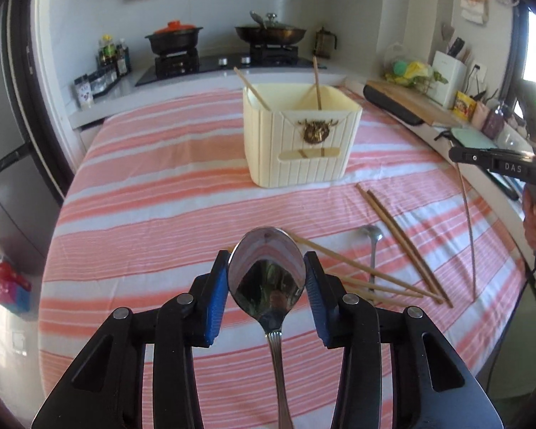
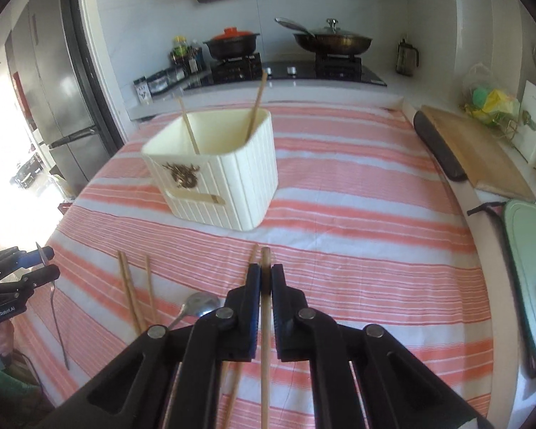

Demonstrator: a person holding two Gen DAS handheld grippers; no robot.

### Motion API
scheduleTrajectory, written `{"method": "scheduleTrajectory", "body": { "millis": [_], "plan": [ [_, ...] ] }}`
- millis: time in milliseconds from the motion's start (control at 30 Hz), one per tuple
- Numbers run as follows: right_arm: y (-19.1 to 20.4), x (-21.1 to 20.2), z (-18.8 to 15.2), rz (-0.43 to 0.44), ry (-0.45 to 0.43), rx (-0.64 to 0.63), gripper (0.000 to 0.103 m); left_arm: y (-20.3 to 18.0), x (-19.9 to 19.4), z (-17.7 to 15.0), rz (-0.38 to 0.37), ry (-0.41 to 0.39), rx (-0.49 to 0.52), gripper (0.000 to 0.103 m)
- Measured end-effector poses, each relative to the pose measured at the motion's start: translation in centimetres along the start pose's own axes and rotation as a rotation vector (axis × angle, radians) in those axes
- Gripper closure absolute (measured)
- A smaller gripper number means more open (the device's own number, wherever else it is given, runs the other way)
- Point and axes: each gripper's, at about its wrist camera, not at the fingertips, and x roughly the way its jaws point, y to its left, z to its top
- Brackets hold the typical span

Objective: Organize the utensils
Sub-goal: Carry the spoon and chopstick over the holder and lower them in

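Observation:
My left gripper [image 1: 267, 271] is shut on a metal spoon [image 1: 267, 268], bowl up, held above the striped tablecloth. It also shows in the right wrist view [image 2: 44, 262]. My right gripper [image 2: 265, 279] is shut on a wooden chopstick [image 2: 265, 339]; it also shows in the left wrist view [image 1: 482, 157]. A cream utensil holder [image 1: 298, 139] [image 2: 218, 168] stands mid-table with two chopsticks leaning inside. Several loose chopsticks [image 1: 403, 239] [image 2: 132, 296] and a second spoon [image 1: 373, 246] [image 2: 196, 305] lie on the cloth.
A pink and white striped cloth [image 1: 160, 196] covers the table. A wooden cutting board [image 2: 482, 157] and a green tray [image 2: 532, 250] lie along the right edge. A stove [image 2: 286, 68] with pots stands behind; a fridge [image 2: 53, 89] is at the left.

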Motion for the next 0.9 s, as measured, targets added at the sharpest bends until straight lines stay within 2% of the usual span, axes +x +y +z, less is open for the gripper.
{"method": "scheduleTrajectory", "body": {
  "millis": [233, 567, 900],
  "plan": [
    [1.9, -7.8, -0.5, 0.024, -0.174, -0.026, 0.097, -0.3, -4.8, 0.7, -0.048, -0.102, -0.028, 0.062],
    [3.4, -11.9, -0.4, 0.02, -0.344, -0.011, 0.097, -0.2, -7.3, 2.5, -0.104, -0.16, -0.069, 0.062],
    [3.5, -11.9, 0.9, 0.031, -0.371, -0.015, 0.097, 0.3, -7.7, 5.1, -0.116, -0.174, -0.063, 0.062]
  ]
}}
